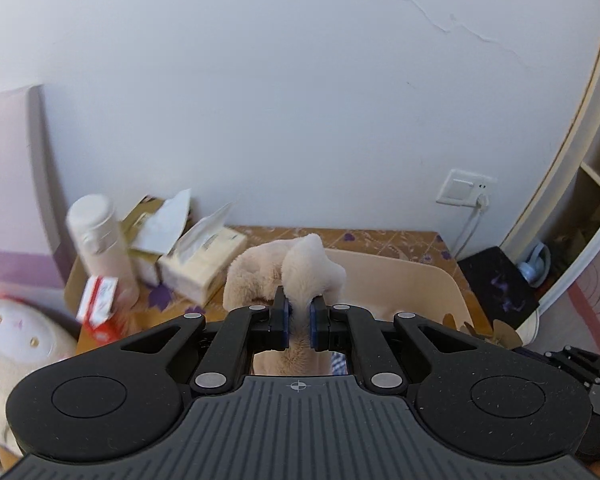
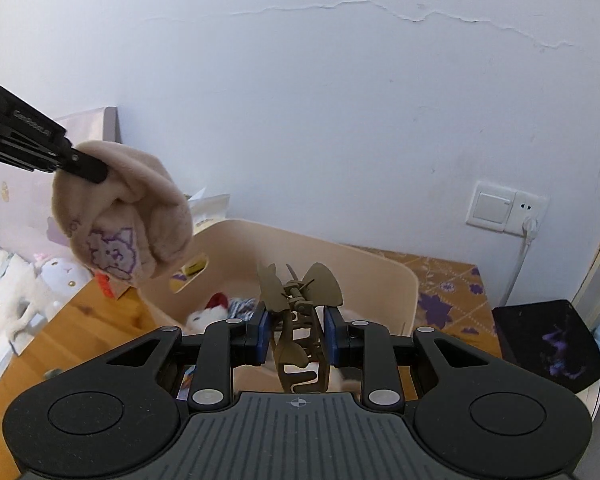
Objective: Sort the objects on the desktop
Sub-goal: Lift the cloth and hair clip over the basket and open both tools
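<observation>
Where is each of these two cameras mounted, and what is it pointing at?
Left wrist: sits behind the left claw, looking over the beige plush pouch it grips, toward bin and wall.
Right wrist: sits behind the right claw, looking over the brown model it grips; the left claw shows too.
Shared: beige bin, pouch, wall socket.

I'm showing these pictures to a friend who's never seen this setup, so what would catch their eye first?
Probably the fluffy beige plush pouch with a purple embroidered figure, dangling in the air at the left from the shut left gripper. Next, the olive-brown cut-out model with fan-like blades, pinched in the right gripper above the cream plastic bin, which holds a white plush toy.
</observation>
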The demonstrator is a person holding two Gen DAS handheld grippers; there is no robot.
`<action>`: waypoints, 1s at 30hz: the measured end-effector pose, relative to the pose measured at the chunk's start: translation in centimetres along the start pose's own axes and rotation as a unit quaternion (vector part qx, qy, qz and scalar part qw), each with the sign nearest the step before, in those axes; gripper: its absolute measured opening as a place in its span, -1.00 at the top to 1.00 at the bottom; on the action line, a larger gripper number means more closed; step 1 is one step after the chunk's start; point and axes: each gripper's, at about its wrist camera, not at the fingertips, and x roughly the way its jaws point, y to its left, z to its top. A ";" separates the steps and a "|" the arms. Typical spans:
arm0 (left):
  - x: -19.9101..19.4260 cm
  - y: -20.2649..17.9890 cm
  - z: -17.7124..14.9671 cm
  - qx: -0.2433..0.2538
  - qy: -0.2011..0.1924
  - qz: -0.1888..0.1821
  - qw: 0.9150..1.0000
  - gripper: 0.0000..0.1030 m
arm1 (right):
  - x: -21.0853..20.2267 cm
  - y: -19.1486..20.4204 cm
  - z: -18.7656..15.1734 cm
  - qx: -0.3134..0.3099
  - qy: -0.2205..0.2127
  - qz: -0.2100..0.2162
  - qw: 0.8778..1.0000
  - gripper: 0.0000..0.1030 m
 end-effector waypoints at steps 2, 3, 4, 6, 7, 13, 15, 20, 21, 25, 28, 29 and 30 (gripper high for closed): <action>1.5 -1.0 0.7 0.015 0.001 0.003 1.000 0.84 | 0.8 -0.4 0.3 0.004 -0.001 -0.002 1.000 0.48; 2.3 -1.4 0.9 0.021 0.005 0.004 1.000 0.84 | 1.2 -0.6 0.5 0.006 -0.001 -0.003 1.000 0.48; 3.1 -1.8 1.1 0.025 0.009 0.006 1.000 0.84 | 1.6 -0.9 0.6 0.008 -0.001 -0.003 1.000 0.48; 4.7 -2.6 1.2 0.033 0.017 0.009 0.999 0.84 | 2.4 -1.2 0.9 0.011 -0.001 -0.005 1.000 0.48; 5.5 -3.1 1.2 0.038 0.022 0.010 0.999 0.84 | 2.7 -1.4 1.0 0.011 -0.001 -0.005 1.000 0.48; 9.4 -4.4 0.1 0.046 0.053 0.011 0.997 0.84 | 4.9 -2.7 1.0 0.023 0.015 -0.020 0.999 0.48; 10.6 -4.6 -0.5 0.043 0.068 0.010 0.997 0.84 | 5.4 -3.3 0.9 0.029 0.019 -0.020 0.999 0.48; 12.8 -5.0 -1.5 0.053 0.083 0.022 0.995 0.83 | 7.0 -3.8 0.3 0.036 0.038 -0.017 0.998 0.48; 13.2 -5.1 -1.6 0.054 0.087 0.021 0.994 0.83 | 7.3 -3.9 0.2 0.038 0.043 -0.016 0.998 0.48; 14.4 -5.3 -2.2 0.059 0.104 0.020 0.993 0.83 | 8.7 -3.8 -0.4 0.041 0.063 -0.006 0.997 0.48; 15.2 -5.4 -2.9 0.069 0.124 0.020 0.990 0.82 | 9.2 -3.4 -1.0 0.041 0.080 0.004 0.996 0.48; 15.5 -5.4 -3.1 0.073 0.130 0.018 0.989 0.82 | 9.4 -3.4 -1.1 0.042 0.084 0.005 0.996 0.48; 15.7 -5.4 -3.3 0.077 0.133 0.019 0.988 0.82 | 9.5 -3.3 -1.2 0.044 0.086 0.004 0.995 0.48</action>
